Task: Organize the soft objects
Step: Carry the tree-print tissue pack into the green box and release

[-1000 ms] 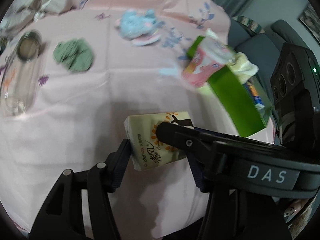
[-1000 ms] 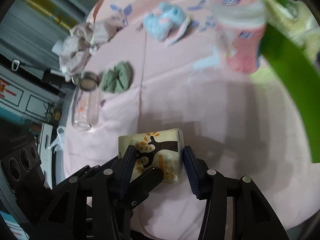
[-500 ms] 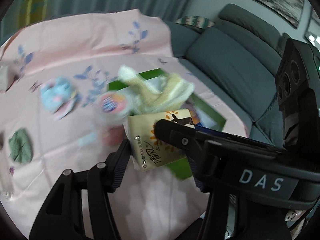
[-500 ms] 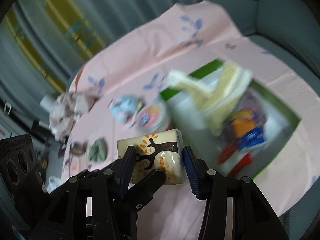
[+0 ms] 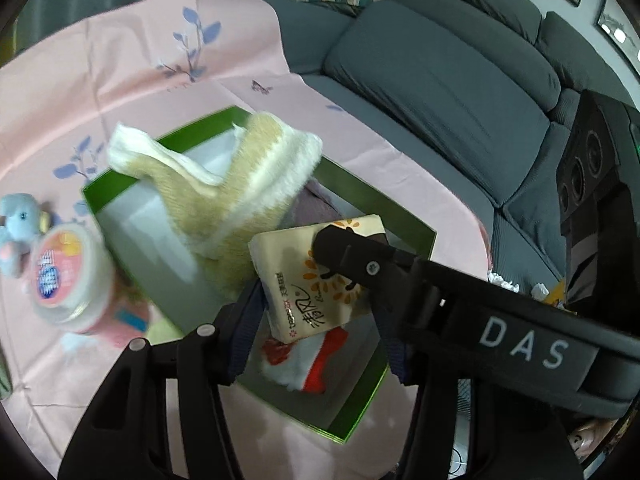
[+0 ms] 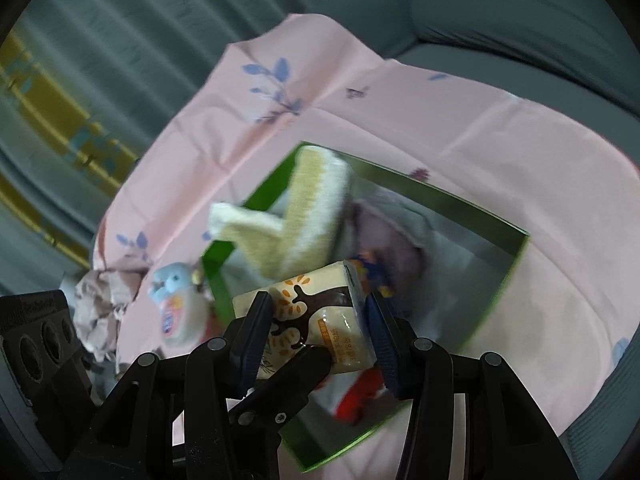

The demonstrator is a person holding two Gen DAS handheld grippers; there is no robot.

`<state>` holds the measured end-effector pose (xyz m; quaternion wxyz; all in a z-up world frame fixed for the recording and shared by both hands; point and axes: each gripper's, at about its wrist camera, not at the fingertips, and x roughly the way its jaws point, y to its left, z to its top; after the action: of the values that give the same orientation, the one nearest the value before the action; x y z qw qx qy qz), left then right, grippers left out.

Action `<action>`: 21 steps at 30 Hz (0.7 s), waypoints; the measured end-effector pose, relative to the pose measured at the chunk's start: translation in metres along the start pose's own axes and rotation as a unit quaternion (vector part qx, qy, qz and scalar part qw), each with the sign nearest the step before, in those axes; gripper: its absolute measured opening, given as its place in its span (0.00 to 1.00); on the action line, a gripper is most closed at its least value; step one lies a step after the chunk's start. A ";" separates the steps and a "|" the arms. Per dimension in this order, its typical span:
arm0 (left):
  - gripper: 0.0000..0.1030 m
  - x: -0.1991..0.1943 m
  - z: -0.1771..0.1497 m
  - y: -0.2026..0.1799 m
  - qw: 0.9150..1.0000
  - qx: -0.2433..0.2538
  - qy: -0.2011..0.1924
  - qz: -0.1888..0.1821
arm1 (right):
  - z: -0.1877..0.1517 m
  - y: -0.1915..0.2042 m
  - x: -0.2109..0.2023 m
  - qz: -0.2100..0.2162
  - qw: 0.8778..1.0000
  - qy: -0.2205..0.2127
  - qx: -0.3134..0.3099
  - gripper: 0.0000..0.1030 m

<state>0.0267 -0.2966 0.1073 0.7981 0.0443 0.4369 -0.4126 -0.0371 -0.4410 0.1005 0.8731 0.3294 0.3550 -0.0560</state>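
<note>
Both hand-held grippers are clamped on the same tissue pack [image 5: 316, 280], a soft cream packet printed with a dark tree and orange leaves: the left hand-held gripper [image 5: 320, 304] pinches it from the two ends, and the right hand-held gripper [image 6: 316, 324] squeezes it across its width, one of its black fingers [image 5: 360, 260] lying over the top of the pack in the left view. A second ago that pack hung over bare pink cloth, with a glass jar and a green knitted piece off to one side; half a second ago it had reached the near edge of the box. Now it hangs right above the open green box [image 5: 424, 236], over a red-and-white soft thing [image 5: 316, 364] at the bottom of it. The grip looks no wider or narrower than before. A pale yellow fluffy towel [image 5: 240, 184] is draped over the far side of the box, and a mauve cloth [image 6: 384, 240] lies inside behind the pack. The jar and the green piece have slid out of sight. Just beside the box on the table, which is covered by a pink tablecloth [image 5: 120, 80] with blue leaf prints, stand a pink tub with a round printed lid [image 5: 64, 280] and a small blue plush toy [image 5: 20, 224]; these were further ahead earlier. A grey sofa [image 5: 440, 80] now fills the background beyond the table.
</note>
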 end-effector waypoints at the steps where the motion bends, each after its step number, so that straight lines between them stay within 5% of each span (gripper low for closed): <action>1: 0.51 0.005 0.000 -0.001 1.000 -0.002 0.003 -0.001 | 0.001 -0.006 0.002 -0.001 1.000 0.000 0.007 0.50; 21: 0.50 0.025 -0.001 -0.018 1.000 -0.005 0.026 -0.004 | 0.007 -0.034 0.009 -0.025 0.999 -0.005 0.047 0.50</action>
<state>0.0203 -0.3238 0.0935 0.7849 0.0495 0.4596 -0.4125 -0.0377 -0.4703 0.0801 0.8568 0.3609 0.3554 -0.0966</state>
